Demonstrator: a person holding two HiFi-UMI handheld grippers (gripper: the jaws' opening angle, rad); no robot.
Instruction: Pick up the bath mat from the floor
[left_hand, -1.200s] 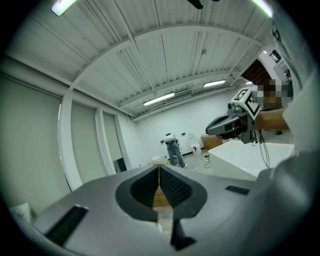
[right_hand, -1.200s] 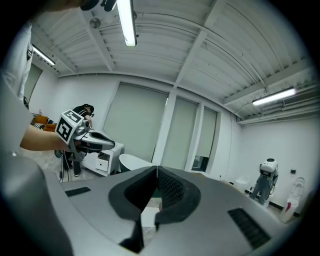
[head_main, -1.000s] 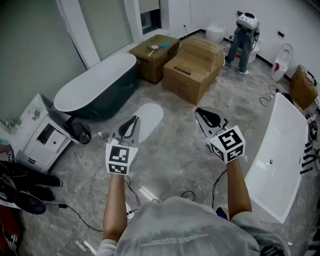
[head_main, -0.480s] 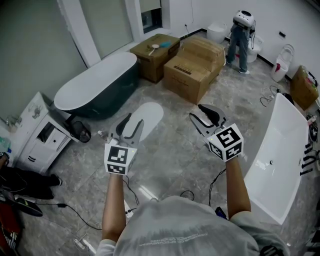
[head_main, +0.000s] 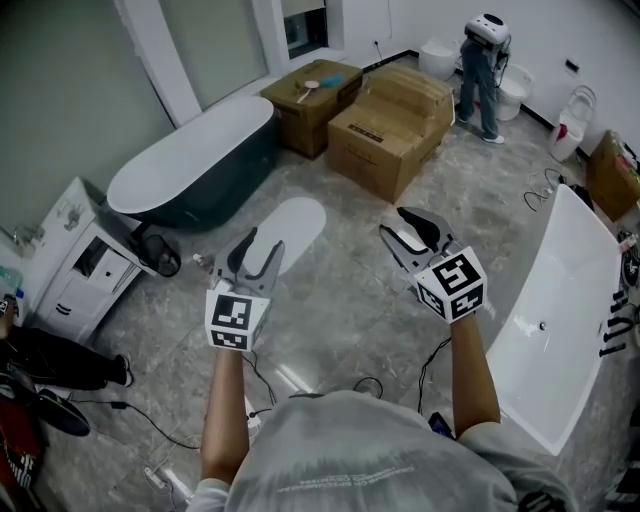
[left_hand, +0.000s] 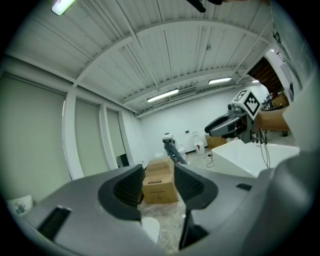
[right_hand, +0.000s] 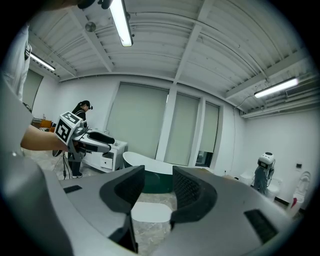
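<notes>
The bath mat (head_main: 290, 225) is a white oval lying flat on the grey tiled floor beside the dark tub. It shows low between the jaws in the left gripper view (left_hand: 150, 227) and the right gripper view (right_hand: 149, 212). My left gripper (head_main: 258, 250) is held in the air above the mat's near end, its jaws opening with nothing between them (left_hand: 159, 182). To the right of the mat hangs my right gripper (head_main: 400, 232), open and empty (right_hand: 159, 187). Neither gripper touches the mat.
A dark freestanding bathtub (head_main: 190, 165) stands left of the mat, with cardboard boxes (head_main: 385, 120) behind it. A white tub (head_main: 555, 320) lies at the right and a white cabinet (head_main: 80, 265) at the left. A person (head_main: 478, 75) stands at the back. Cables (head_main: 140, 420) trail on the floor.
Both grippers' jaws have gone from shut to spread apart. The hands stay at about the same place above the floor.
</notes>
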